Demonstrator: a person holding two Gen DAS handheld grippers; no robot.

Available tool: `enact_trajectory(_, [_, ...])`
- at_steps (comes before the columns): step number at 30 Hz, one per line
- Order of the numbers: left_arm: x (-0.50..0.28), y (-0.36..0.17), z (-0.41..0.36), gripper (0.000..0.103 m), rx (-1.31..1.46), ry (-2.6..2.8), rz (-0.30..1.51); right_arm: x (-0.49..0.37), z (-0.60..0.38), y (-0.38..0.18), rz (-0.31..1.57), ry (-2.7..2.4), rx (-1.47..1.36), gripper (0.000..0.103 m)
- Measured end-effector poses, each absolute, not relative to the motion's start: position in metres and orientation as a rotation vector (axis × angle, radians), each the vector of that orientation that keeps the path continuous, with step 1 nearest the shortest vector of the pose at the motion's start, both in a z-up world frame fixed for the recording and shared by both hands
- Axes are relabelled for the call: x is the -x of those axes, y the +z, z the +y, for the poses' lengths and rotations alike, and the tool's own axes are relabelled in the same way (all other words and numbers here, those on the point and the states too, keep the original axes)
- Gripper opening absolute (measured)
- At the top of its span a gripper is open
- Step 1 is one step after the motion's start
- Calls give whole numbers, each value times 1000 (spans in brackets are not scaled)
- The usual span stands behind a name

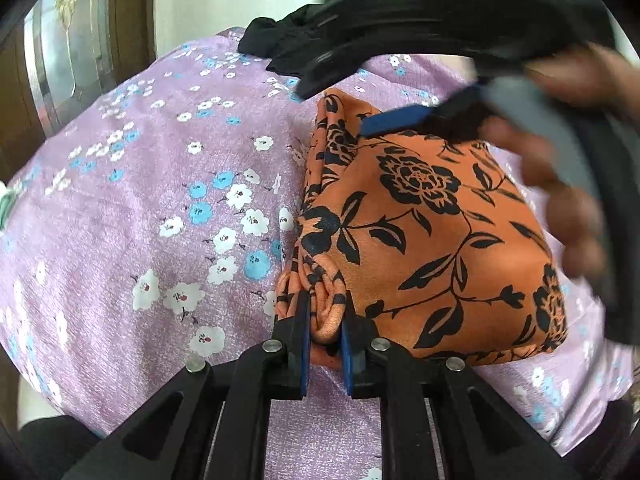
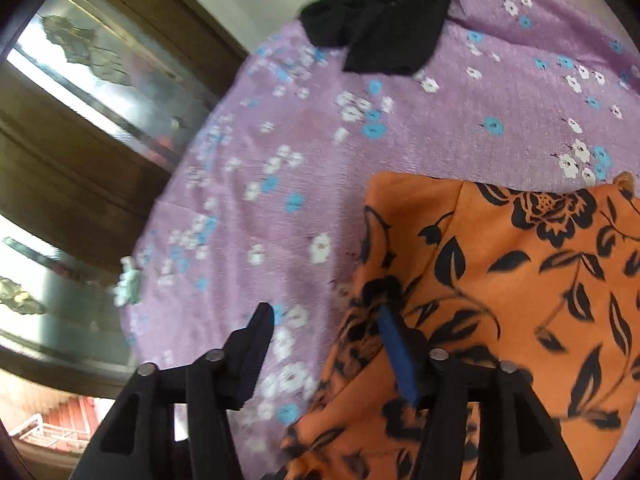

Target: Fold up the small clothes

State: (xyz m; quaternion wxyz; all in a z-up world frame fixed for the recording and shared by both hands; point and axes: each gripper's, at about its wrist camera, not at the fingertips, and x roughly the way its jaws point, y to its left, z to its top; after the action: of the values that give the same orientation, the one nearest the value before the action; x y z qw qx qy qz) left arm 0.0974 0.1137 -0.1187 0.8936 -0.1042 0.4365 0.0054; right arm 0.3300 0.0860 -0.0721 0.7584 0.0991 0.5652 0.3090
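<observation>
On the lilac sheet (image 1: 120,208), left jaws pinch the folded orange floral garment (image 1: 432,240); right jaws gape, empty.

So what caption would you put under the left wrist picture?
Left gripper pinching a bunched corner of the orange cloth on the lilac sheet, right gripper open beyond it.

The orange garment (image 1: 436,240) is a soft, matt cloth printed with black flowers, bunched into folds where it meets the left gripper (image 1: 325,320). Under it lies the lilac bedsheet (image 1: 160,184), a finely crinkled fabric with a faint sheen. Beyond the orange garment, a black garment (image 2: 380,16) looks thin and matt. The gripper's frame is matt black plastic with bright metal pins; its pads (image 1: 305,340) are dull blue.
</observation>
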Motion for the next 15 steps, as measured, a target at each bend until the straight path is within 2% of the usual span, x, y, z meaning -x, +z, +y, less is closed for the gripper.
enact_trajectory(6, [-87,-122,153,19,475,-46,894,-278,18,-63,1168,698,-452,62])
enact_trajectory(7, [-84,-125,155,34,515,-45,896,-266,4,-64,1159,695,-492,65])
enact_trajectory(9, [-85,-135,169,52,589,12,919,-246,-21,-70,1160,689,-559,66])
enact_trajectory(11, [-84,-137,178,52,655,11,917,-230,-40,-84,1201,666,-588,68])
enact_trajectory(15, [-74,-103,173,49,568,79,810,-206,-65,-91,1164,680,-678,68])
